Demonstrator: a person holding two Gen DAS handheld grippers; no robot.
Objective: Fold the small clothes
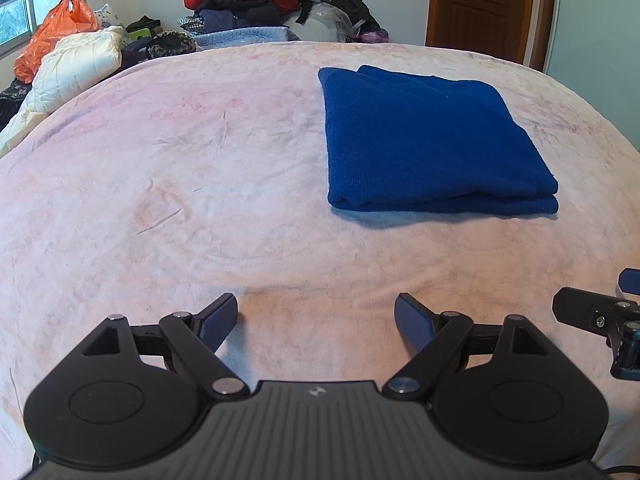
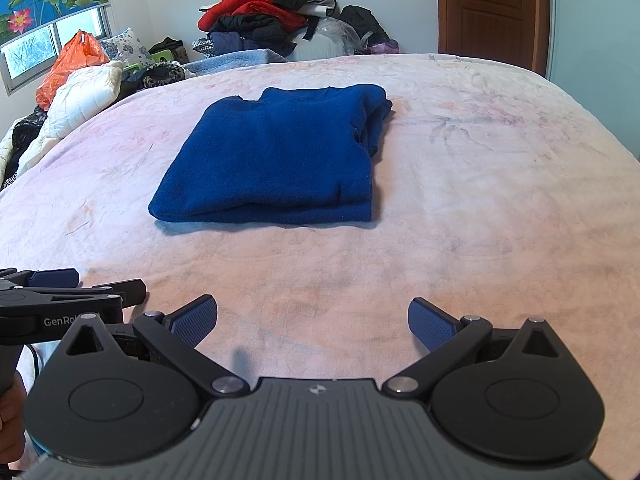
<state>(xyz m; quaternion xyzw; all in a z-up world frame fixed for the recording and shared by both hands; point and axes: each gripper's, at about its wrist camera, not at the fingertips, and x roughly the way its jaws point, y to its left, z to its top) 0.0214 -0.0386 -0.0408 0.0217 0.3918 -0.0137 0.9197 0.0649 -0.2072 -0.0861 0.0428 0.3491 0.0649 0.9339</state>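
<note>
Nearest first: left hand-held gripper (image 1: pixel 316 320) and right hand-held gripper (image 2: pixel 313 320) both hover low over the bed (image 1: pixel 160 160), fingers spread wide, nothing between them. Ahead lies the blue garment (image 2: pixel 276 152), folded flat into a thick rectangle, layers stacked, doubled edge facing the grippers. Long axis runs roughly away from them, toward the far clothes pile (image 2: pixel 264 12). Right wrist view shows its bunched, uneven right side and a notch at the far edge; left wrist view shows smoother top, garment offset right. Behind: orange bag (image 1: pixel 52 36), door (image 1: pixel 480 4).
</note>
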